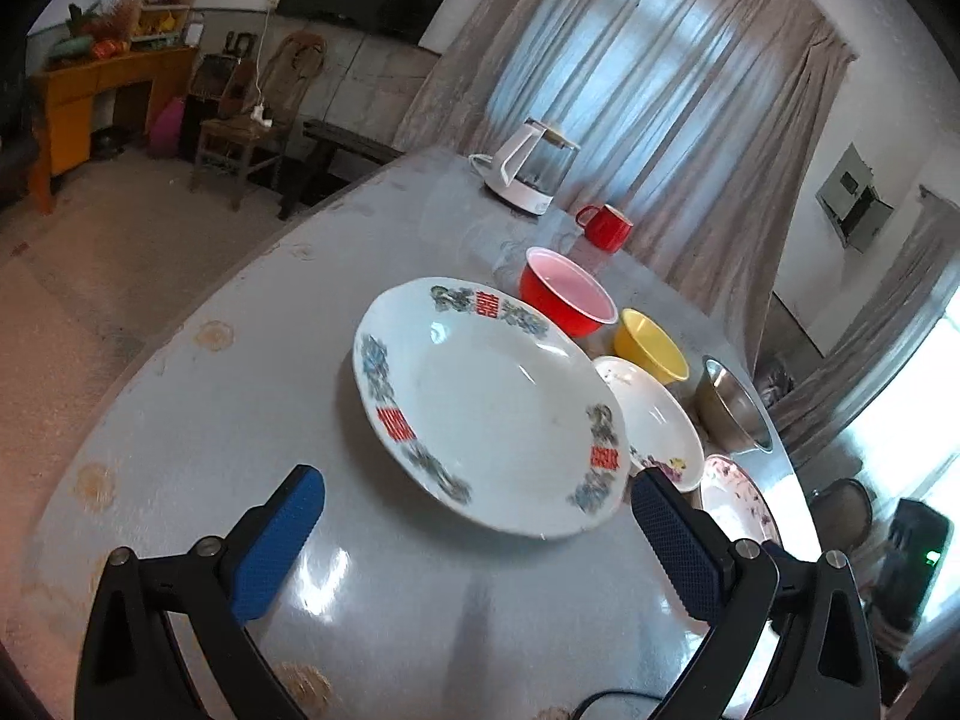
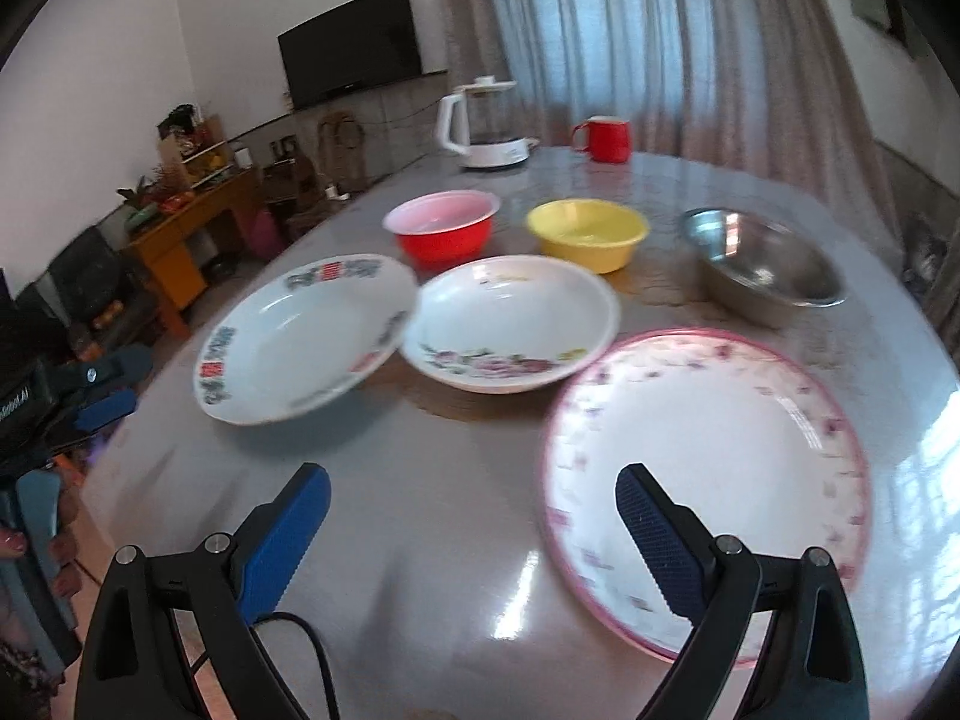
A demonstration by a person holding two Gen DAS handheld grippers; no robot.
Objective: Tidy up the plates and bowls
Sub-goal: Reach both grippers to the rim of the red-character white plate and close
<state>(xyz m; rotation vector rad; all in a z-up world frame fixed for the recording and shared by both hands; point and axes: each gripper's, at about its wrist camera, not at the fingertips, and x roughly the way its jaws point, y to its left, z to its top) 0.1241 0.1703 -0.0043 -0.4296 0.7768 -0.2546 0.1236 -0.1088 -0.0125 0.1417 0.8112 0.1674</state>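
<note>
Six pieces to sort and nothing is stacked yet, so we'd call this the very start. Near row on the table [image 2: 456, 540]: the blue-patterned plate [image 2: 303, 336] on the left, its rim lapping over the floral plate [image 2: 510, 324] in the middle as far as we can tell, then the pink-rimmed plate [image 2: 708, 480] nearest on the right. Far row: red bowl [image 2: 444, 228], yellow bowl [image 2: 588, 234], steel bowl [image 2: 765, 270], all apart from each other.

Our left gripper [image 1: 474, 519] is spread wide and empty, just short of the blue-patterned plate's near rim. Our right gripper [image 2: 471, 510] is also spread and empty, one finger over the pink-rimmed plate's near edge.

Still to do, as we read it: nest the plates, nest the bowls.

Writing-wise, the blue-patterned plate has red characters on its rim, too small for us to read confidently. A kettle [image 2: 480, 126] and red mug [image 2: 603, 138] sit at the far edge.
</note>
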